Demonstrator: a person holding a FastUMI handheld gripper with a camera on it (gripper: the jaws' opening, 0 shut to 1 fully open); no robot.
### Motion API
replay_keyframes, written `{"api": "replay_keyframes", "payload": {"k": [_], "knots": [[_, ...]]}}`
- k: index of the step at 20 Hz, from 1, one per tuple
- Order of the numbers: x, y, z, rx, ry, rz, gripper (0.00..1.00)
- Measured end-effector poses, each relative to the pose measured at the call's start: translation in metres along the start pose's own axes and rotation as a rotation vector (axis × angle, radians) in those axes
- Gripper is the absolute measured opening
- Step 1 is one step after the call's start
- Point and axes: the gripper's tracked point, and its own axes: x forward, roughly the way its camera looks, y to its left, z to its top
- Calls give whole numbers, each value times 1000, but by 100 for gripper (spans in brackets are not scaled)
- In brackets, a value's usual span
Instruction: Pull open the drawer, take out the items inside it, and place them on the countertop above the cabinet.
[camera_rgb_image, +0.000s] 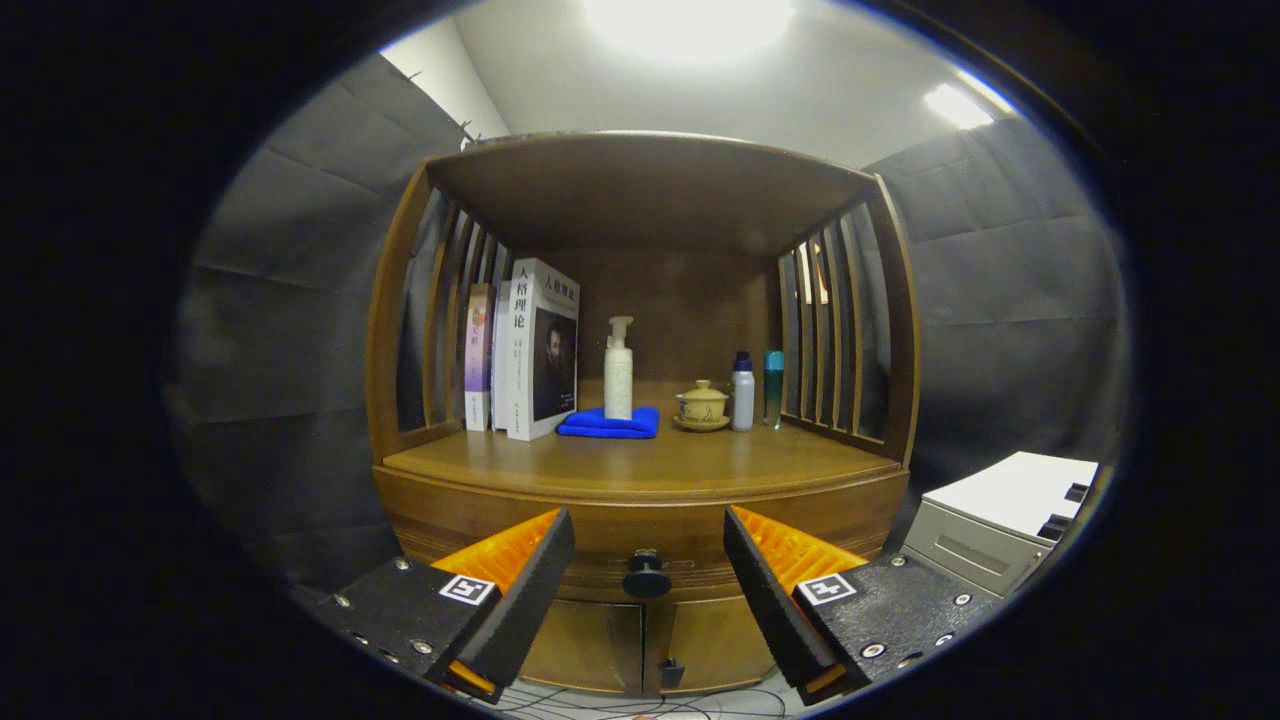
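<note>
Spread wide, the claw (648, 590) holds nothing; its two black-padded fingers (520, 590) stand well apart, with orange ribbing on their outer sides. Between them, just ahead, sits the black round knob (647, 576) of the drawer (640, 545), which is closed, its curved wooden front flush with the cabinet (640, 640). Neither finger touches the knob. Below the drawer are two cabinet doors with a small dark latch (670, 672) where they meet, and thin cables (640, 705) lie on the floor under them.

Above the drawer runs the wooden worktop (480, 462), roofed and flanked by slatted sides. On it, from left: several upright books (525, 360) leaning together; a white pump bottle (618, 370) standing on a folded blue cloth (608, 424); a small lidded cup on a saucer (702, 405); a white bottle with a dark cap (742, 392) and, just beside it, a teal bottle (773, 388).

Off to the right of the cabinet stands a low grey-and-white unit (1000, 520).
</note>
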Motion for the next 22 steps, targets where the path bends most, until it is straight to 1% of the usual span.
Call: {"api": "replay_keyframes", "payload": {"k": [3, 8, 11, 16, 18, 19, 22], "knots": [[15, -1, -19, 19, 48, -15, 95], [47, 0, -49, 30, 122, 26, 95], [63, 4, -70, 11, 169, 43, 95], [74, 8, -96, 16, 236, 66, 95], [74, 12, -103, 34, 254, 73, 89], [74, 13, -104, 37, 259, 74, 80], [74, 6, -106, 36, 267, 48, 62]]}}
